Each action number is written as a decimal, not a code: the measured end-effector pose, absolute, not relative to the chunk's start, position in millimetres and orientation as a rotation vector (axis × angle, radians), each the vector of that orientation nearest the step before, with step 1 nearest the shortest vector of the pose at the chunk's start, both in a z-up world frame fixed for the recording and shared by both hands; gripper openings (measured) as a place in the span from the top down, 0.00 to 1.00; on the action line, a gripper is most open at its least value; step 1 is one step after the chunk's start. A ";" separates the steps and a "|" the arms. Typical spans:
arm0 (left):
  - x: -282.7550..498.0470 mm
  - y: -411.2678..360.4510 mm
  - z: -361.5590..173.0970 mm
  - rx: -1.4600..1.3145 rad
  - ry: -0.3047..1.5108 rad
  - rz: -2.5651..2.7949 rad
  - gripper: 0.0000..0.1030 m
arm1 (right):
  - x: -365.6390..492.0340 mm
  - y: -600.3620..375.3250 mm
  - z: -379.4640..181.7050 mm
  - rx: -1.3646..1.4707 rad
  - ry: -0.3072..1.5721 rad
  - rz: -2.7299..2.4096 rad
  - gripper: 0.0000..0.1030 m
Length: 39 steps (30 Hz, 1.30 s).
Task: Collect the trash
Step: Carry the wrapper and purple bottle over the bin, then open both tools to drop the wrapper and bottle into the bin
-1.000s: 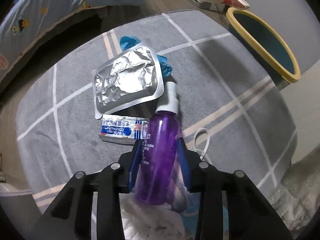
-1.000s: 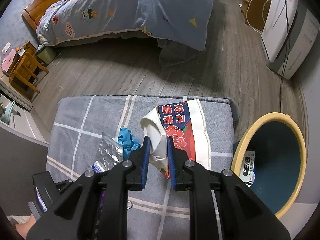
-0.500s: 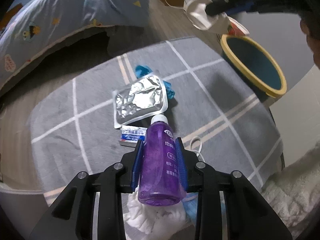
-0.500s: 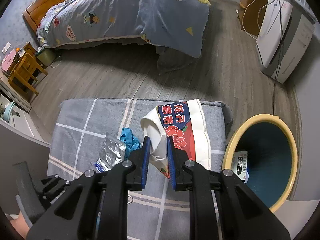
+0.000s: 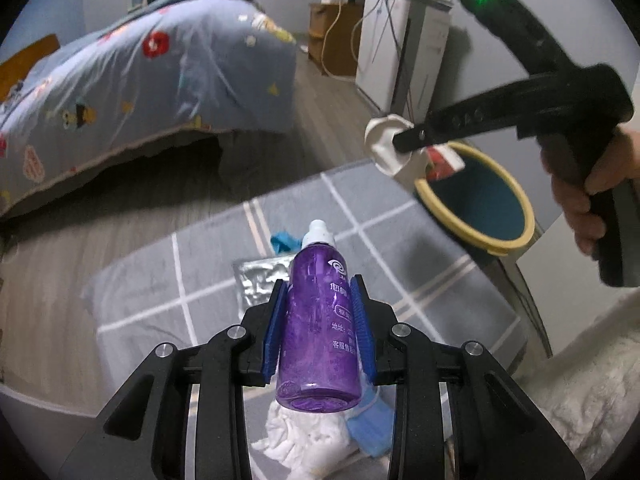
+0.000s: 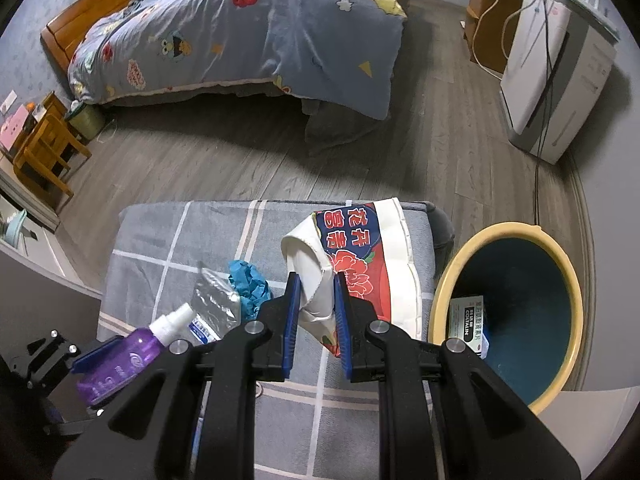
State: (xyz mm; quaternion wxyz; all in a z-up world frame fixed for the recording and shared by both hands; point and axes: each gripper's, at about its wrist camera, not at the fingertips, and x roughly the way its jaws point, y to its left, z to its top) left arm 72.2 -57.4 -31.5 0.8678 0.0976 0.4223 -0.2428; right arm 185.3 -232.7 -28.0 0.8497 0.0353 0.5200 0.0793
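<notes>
A purple spray bottle [image 5: 320, 320] with a white nozzle is clamped between the blue pads of my left gripper [image 5: 318, 292], lifted above the grey checked ottoman [image 5: 420, 280]. The same bottle [image 6: 120, 364] shows at the lower left of the right wrist view. My right gripper [image 6: 316, 284] is shut on a white, red and blue paper wrapper [image 6: 360, 264], held in the air near the yellow-rimmed bin [image 6: 504, 320]. In the left wrist view that wrapper [image 5: 390, 146] hangs just above the bin [image 5: 476, 200]. A printed box [image 6: 466, 320] lies inside the bin.
On the ottoman lie a silver foil pack [image 5: 260, 280], a blue crumpled scrap [image 5: 284, 240], white tissue [image 5: 304, 432] and a blue mask [image 5: 368, 428]. A bed with a blue quilt [image 6: 240, 32] stands beyond. A white appliance [image 6: 556, 72] stands at the right wall.
My left gripper has risen and tilted up with the purple bottle, so the bed and room come into view. The right gripper with the wrapper has edged up slightly.
</notes>
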 end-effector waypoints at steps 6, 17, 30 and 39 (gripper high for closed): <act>80.8 -61.8 -21.6 0.194 0.863 -0.493 0.68 | 178.2 -244.2 -25.5 0.082 1.105 0.169 0.84; 95.6 -112.3 -22.1 0.249 0.842 -0.561 0.68 | 161.1 -307.9 -37.5 0.143 1.145 0.099 0.84; 89.9 -162.3 -38.6 0.300 0.868 -0.589 0.68 | 162.1 -376.0 -47.5 0.180 1.143 0.026 0.84; 77.3 -218.3 -52.5 0.323 0.879 -0.655 0.68 | 160.2 -436.8 -65.8 0.219 1.172 -0.084 0.84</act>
